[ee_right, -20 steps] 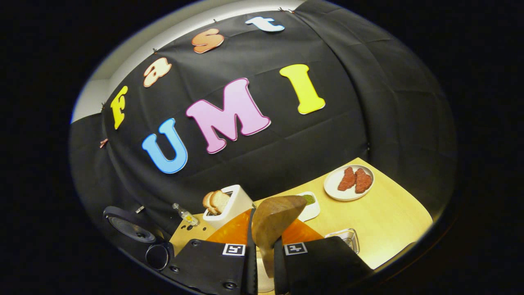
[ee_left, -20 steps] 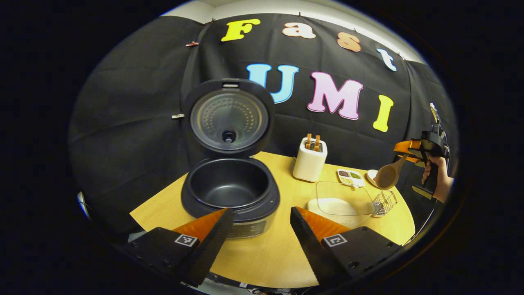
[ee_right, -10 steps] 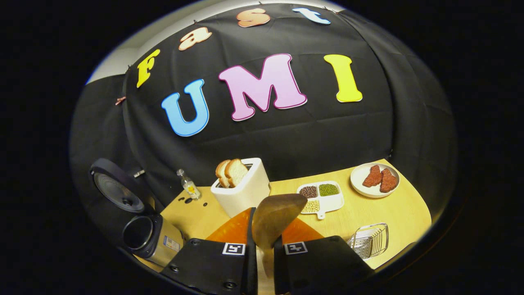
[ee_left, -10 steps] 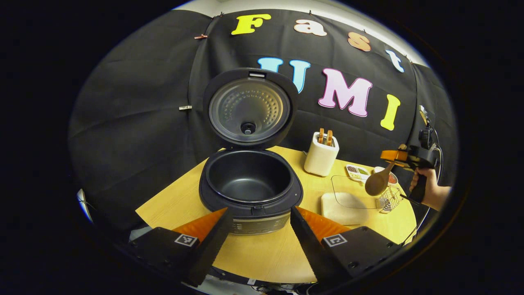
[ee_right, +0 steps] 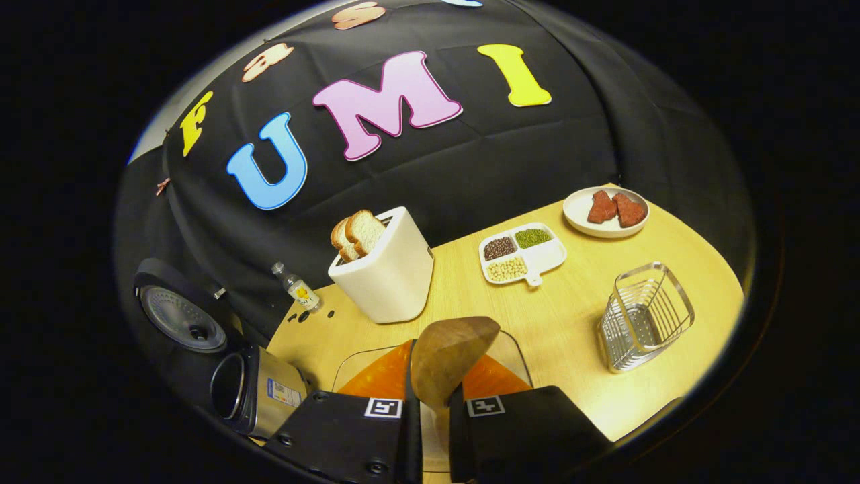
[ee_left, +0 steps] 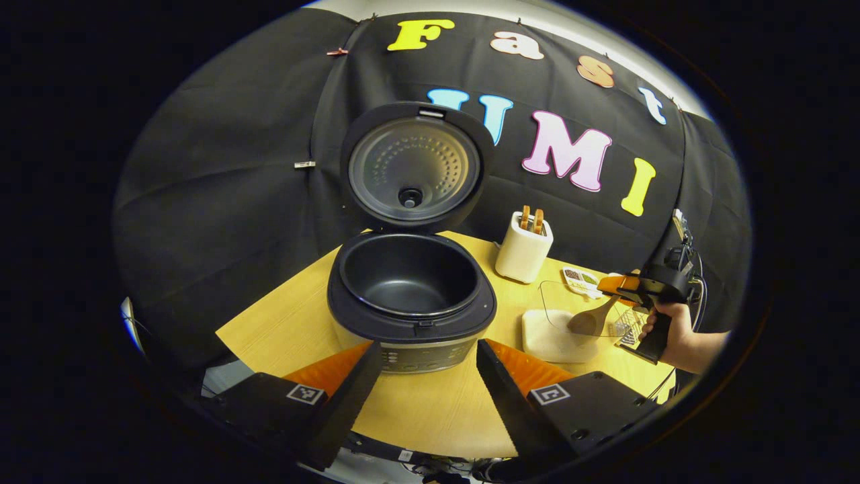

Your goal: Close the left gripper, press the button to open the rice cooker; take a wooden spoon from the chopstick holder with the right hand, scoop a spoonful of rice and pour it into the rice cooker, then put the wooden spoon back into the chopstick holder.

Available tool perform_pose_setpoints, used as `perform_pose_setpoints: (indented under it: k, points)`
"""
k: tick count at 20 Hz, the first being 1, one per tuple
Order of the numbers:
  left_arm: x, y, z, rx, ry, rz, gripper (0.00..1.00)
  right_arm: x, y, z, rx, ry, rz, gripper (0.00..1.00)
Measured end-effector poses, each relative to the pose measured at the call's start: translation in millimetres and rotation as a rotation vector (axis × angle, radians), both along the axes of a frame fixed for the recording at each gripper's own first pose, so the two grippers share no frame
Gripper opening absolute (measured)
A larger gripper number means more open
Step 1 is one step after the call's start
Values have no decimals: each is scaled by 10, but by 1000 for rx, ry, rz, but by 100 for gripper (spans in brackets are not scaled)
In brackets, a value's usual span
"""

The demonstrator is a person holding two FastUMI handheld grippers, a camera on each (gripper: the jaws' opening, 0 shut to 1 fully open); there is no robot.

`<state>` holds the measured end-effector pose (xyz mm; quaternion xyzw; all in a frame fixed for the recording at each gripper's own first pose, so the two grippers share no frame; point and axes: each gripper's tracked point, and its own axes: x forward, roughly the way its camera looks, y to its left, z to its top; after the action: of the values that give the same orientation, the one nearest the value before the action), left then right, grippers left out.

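The black rice cooker (ee_left: 410,316) stands open in the left gripper view, its lid (ee_left: 413,165) upright and its pot bare. My left gripper (ee_left: 423,383) hovers open just in front of it, holding nothing. At the right, a hand (ee_left: 672,329) holds my right gripper (ee_left: 615,284), shut on the wooden spoon (ee_left: 590,321). The spoon's bowl dips into the glass container (ee_left: 554,302) of white rice (ee_left: 554,339). In the right gripper view the wooden spoon (ee_right: 453,353) sticks up between the fingers of my right gripper (ee_right: 435,410), above the container's rim (ee_right: 521,356). The wire chopstick holder (ee_right: 645,316) stands to the right.
A white toaster (ee_right: 383,265) with bread slices stands behind the container. Further back lie a sectioned dish of beans (ee_right: 523,252), a plate with meat pieces (ee_right: 606,210) and a small bottle (ee_right: 295,289). The rice cooker (ee_right: 248,390) sits at the left.
My right gripper has come down and tilted forward, bringing the spoon into the rice container. The left gripper has shifted slightly, so the cooker sits more central.
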<state>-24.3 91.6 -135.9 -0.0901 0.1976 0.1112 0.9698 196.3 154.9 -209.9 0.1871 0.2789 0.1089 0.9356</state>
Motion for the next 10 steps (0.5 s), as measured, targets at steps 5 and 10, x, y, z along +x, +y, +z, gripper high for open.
perform_pose_setpoints:
  k: [5,10]
  points:
    - [-142,37,-35,-2,3,5,96,-92,416,-60,61,48,29,20]
    - [-210,140,-79,4,15,10,96,-54,688,-73,131,92,4,20]
